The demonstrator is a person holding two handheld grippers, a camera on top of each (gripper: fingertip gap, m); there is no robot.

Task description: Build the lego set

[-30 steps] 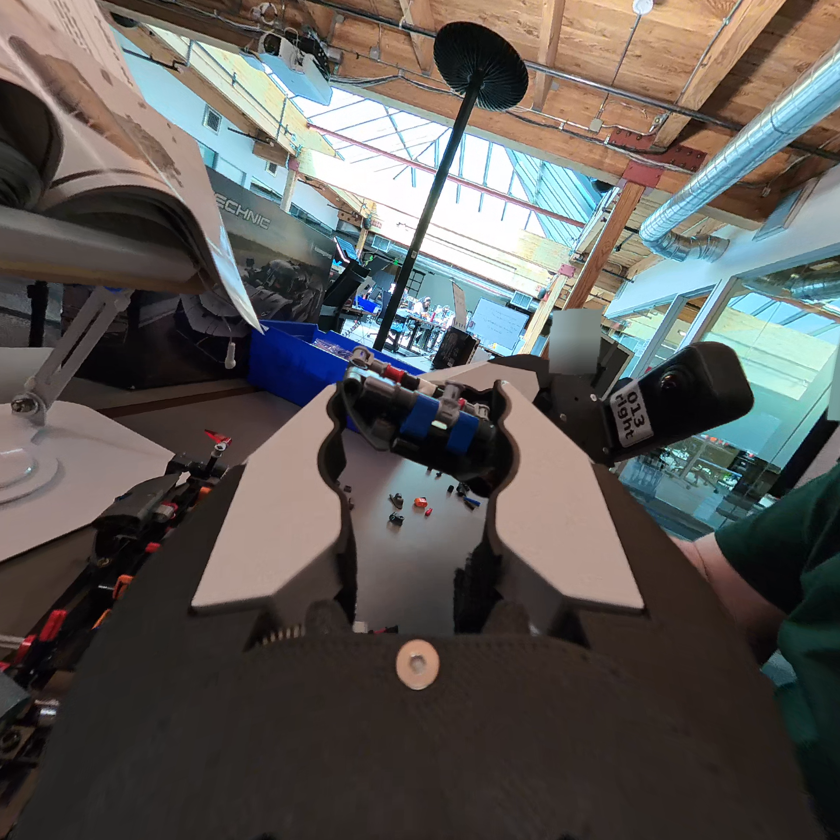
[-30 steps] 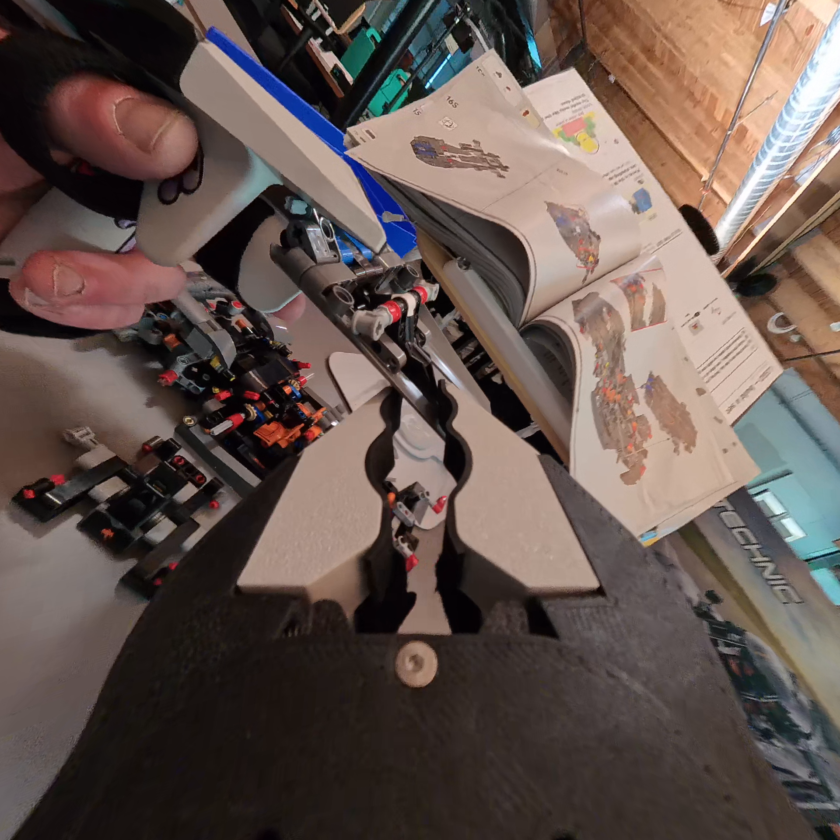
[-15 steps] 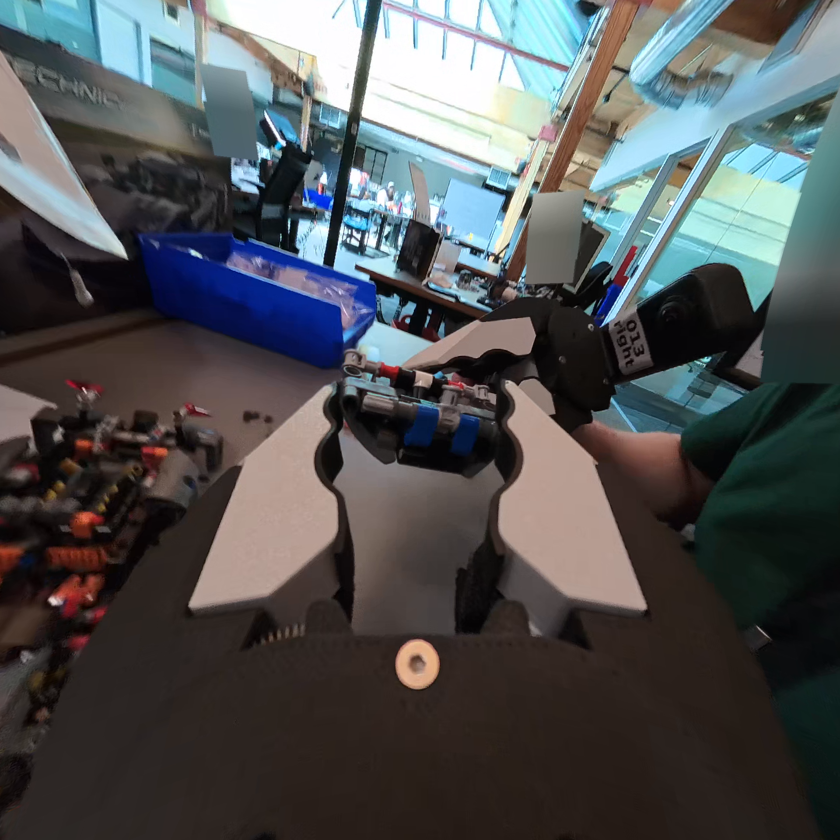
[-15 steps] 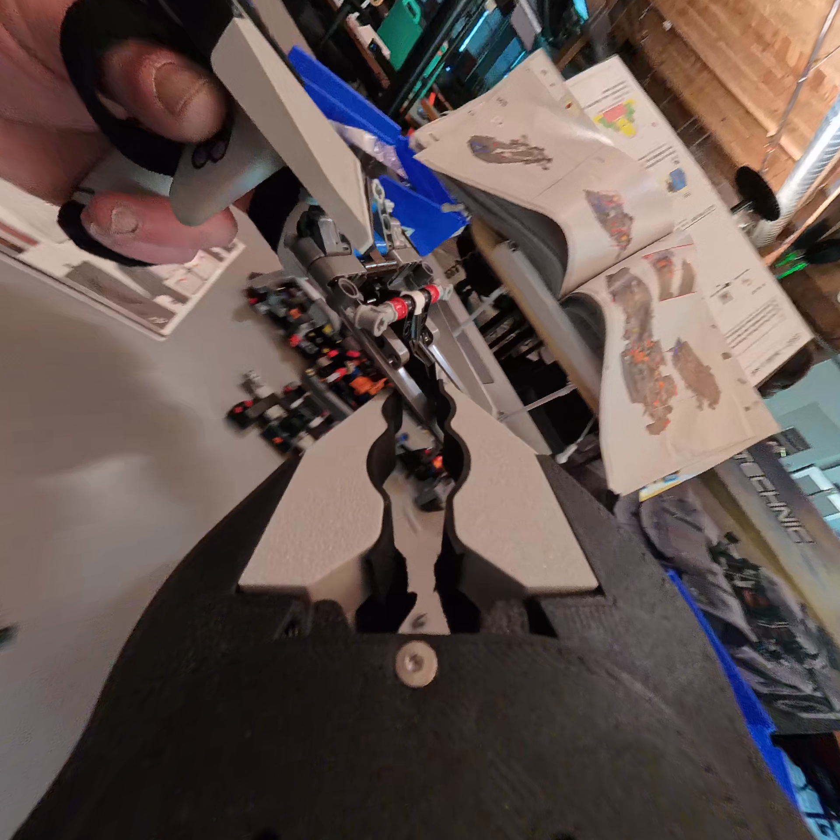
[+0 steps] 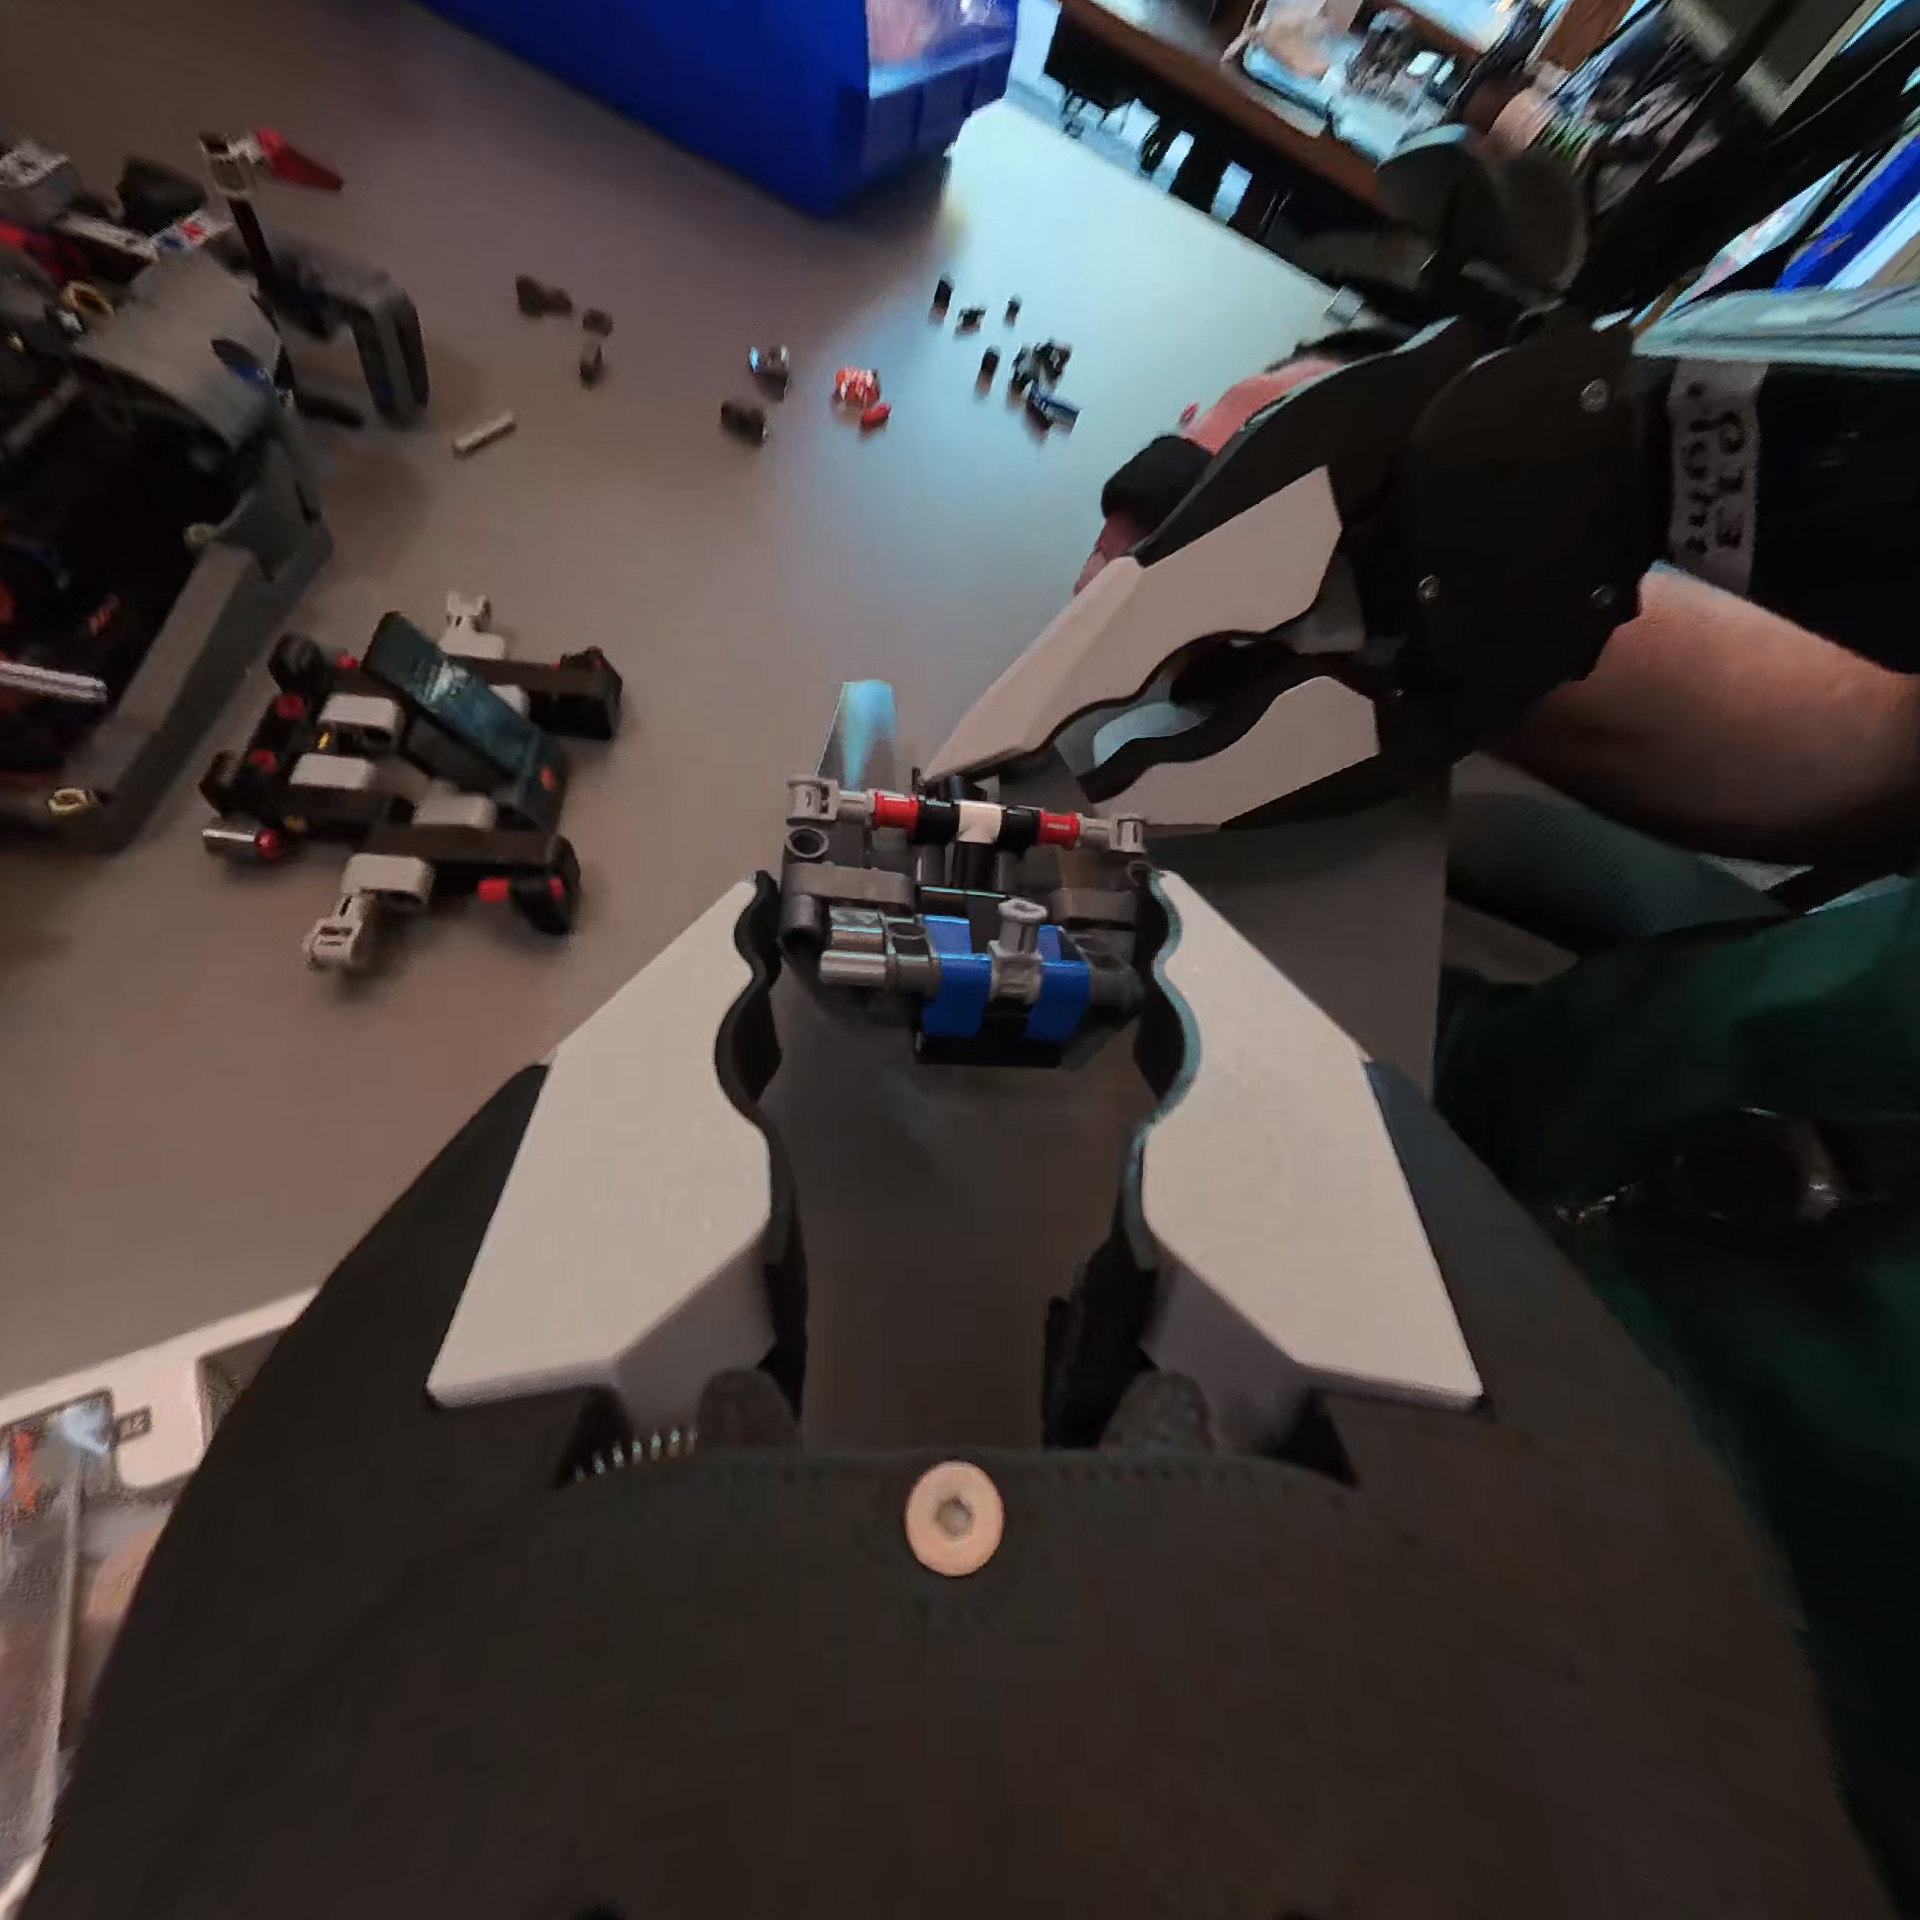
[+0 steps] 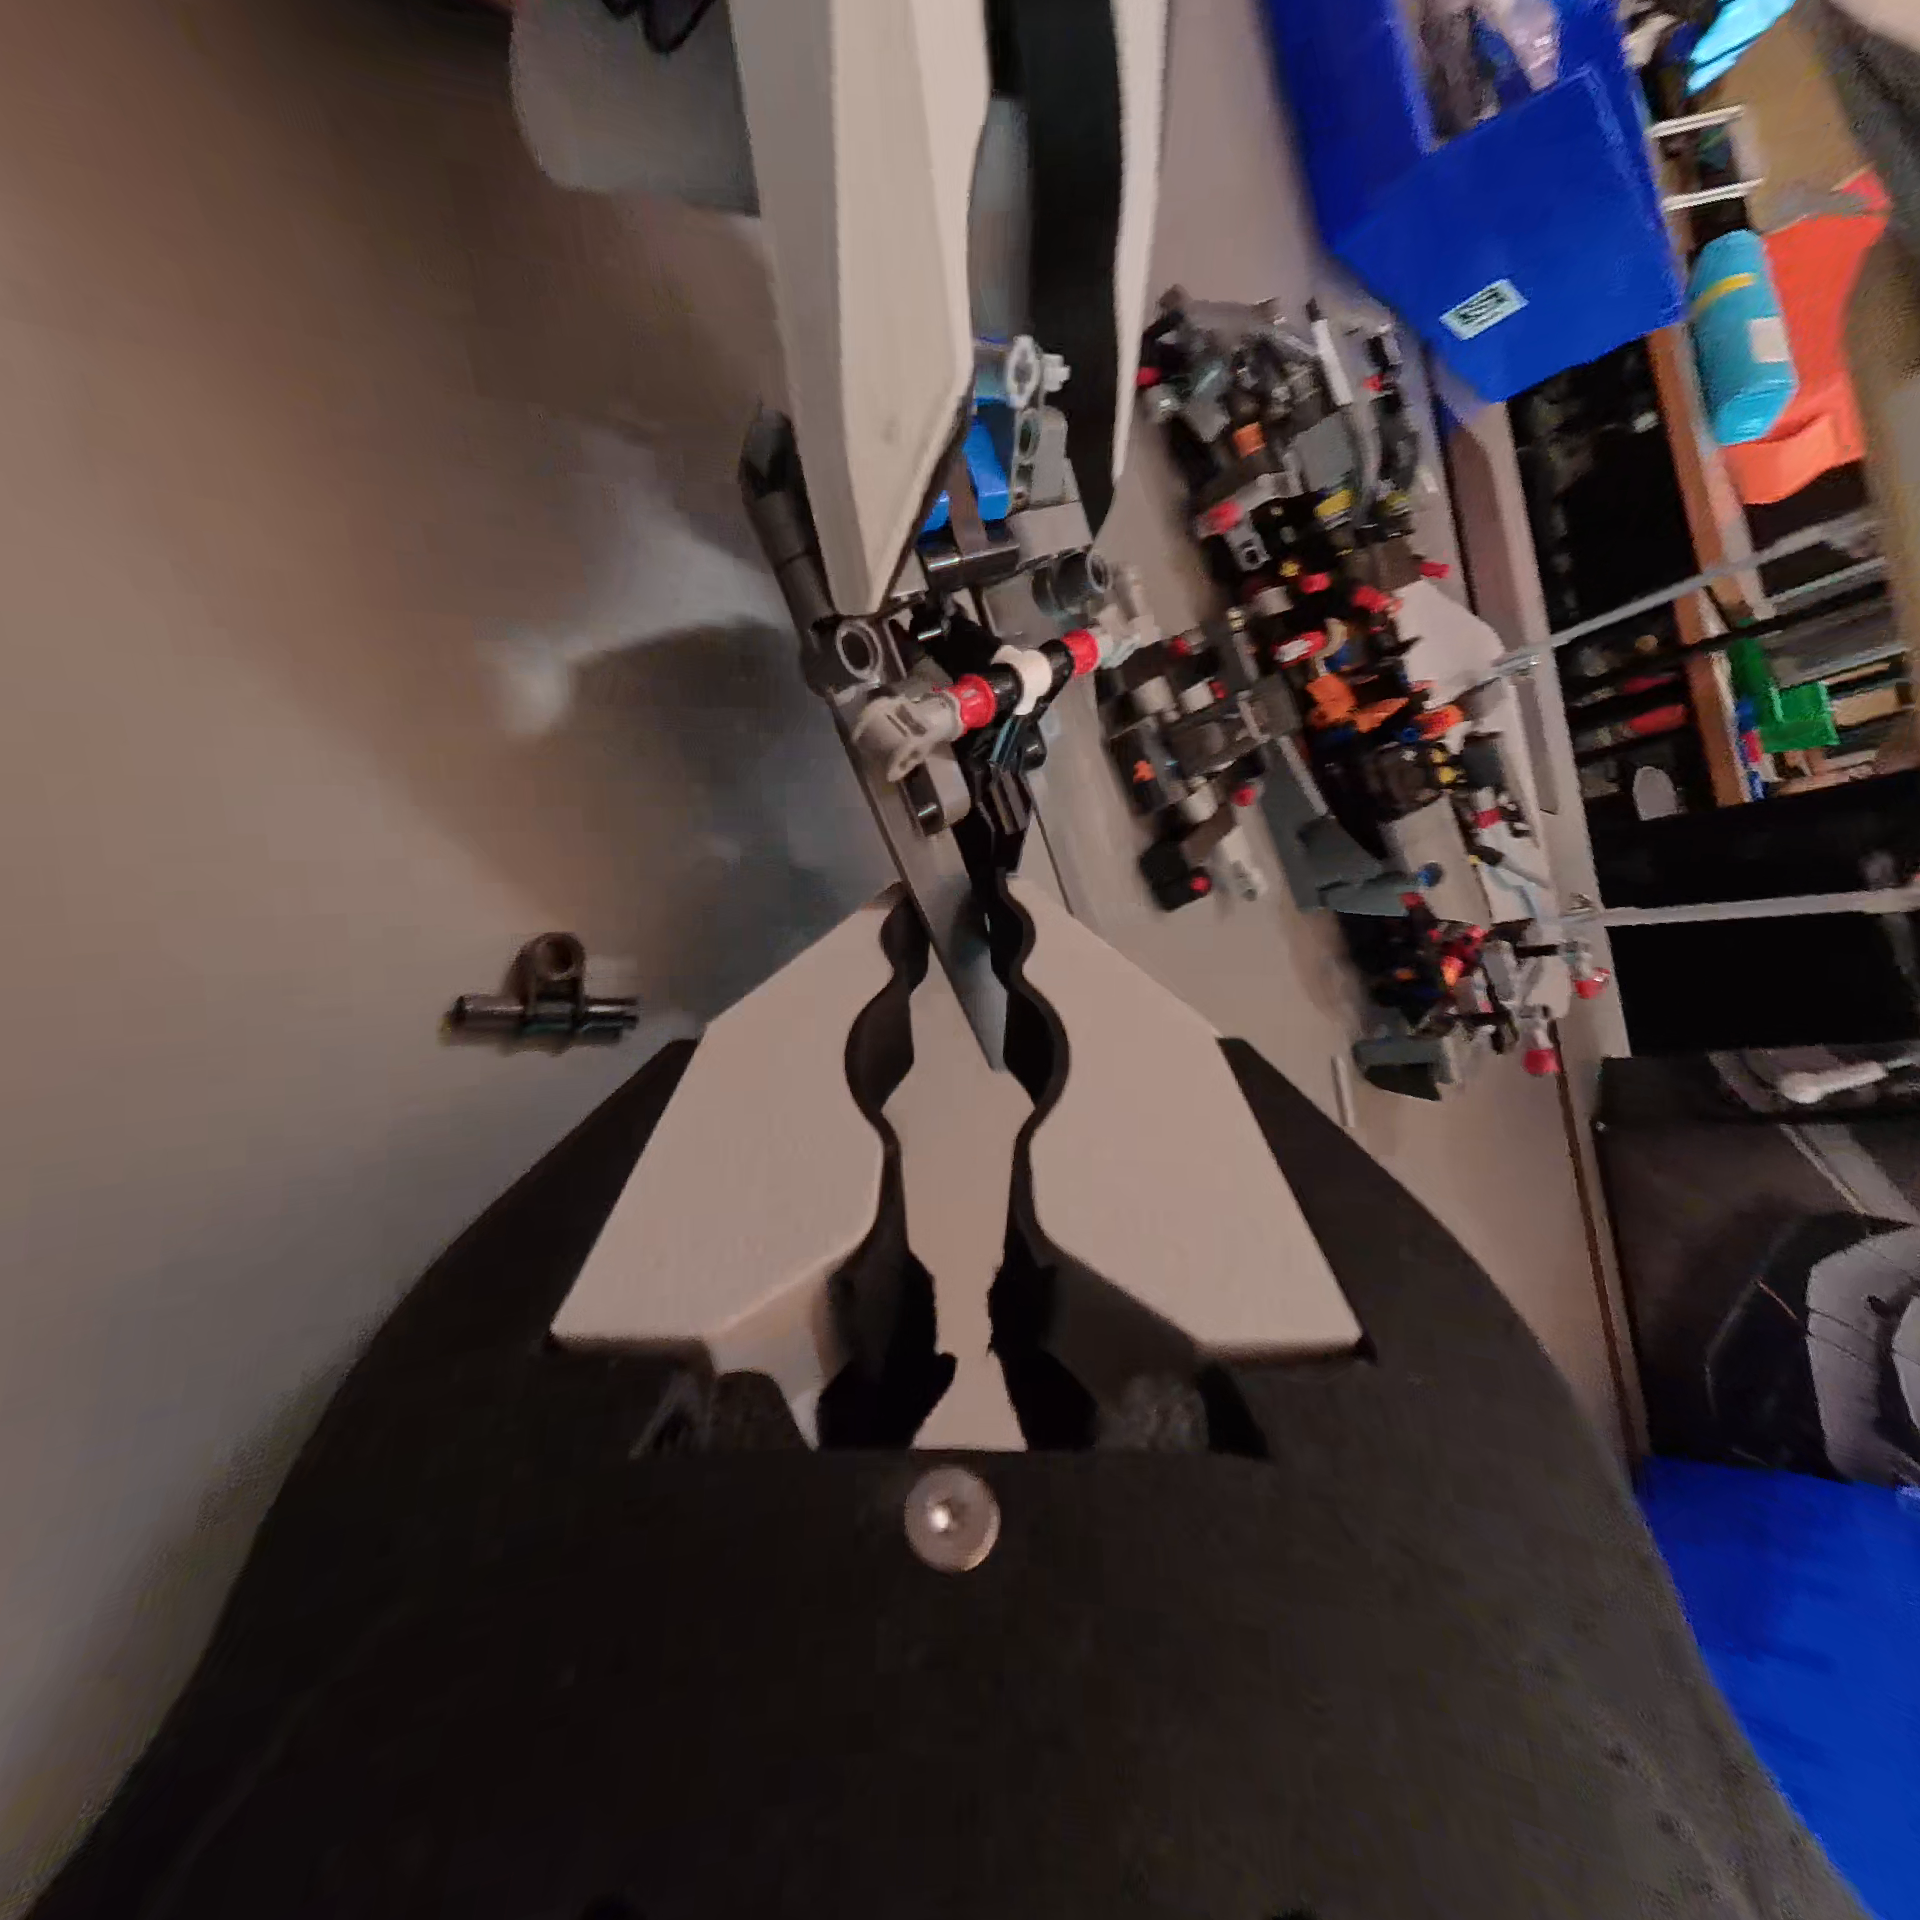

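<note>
A small lego sub-assembly (image 5: 956, 935) of grey and black beams, with a blue block and a red-and-white axle, hangs above the grey table (image 5: 675, 582). My left gripper (image 5: 956, 914) is shut on its two sides. My right gripper (image 6: 961, 914) is shut on a thin grey panel (image 6: 966, 977) that sticks out of the same sub-assembly (image 6: 966, 686). The right gripper also shows in the left wrist view (image 5: 1039, 790), coming in from the right behind the axle. The left gripper's fingers (image 6: 862, 312) show at the top of the right wrist view.
A big part-built lego model (image 5: 104, 499) lies at the left, also in the right wrist view (image 6: 1351, 675). A black-and-grey sub-build (image 5: 416, 769) and loose small pieces (image 5: 862, 395) lie on the table. A blue bin (image 5: 748, 83) stands behind. A black pin connector (image 6: 545, 1003) lies alone. A booklet corner (image 5: 83, 1455) is near.
Both grippers have swung down together with the sub-assembly, from pointing at the ceiling and booklet to pointing at the table top. Both grips have held.
</note>
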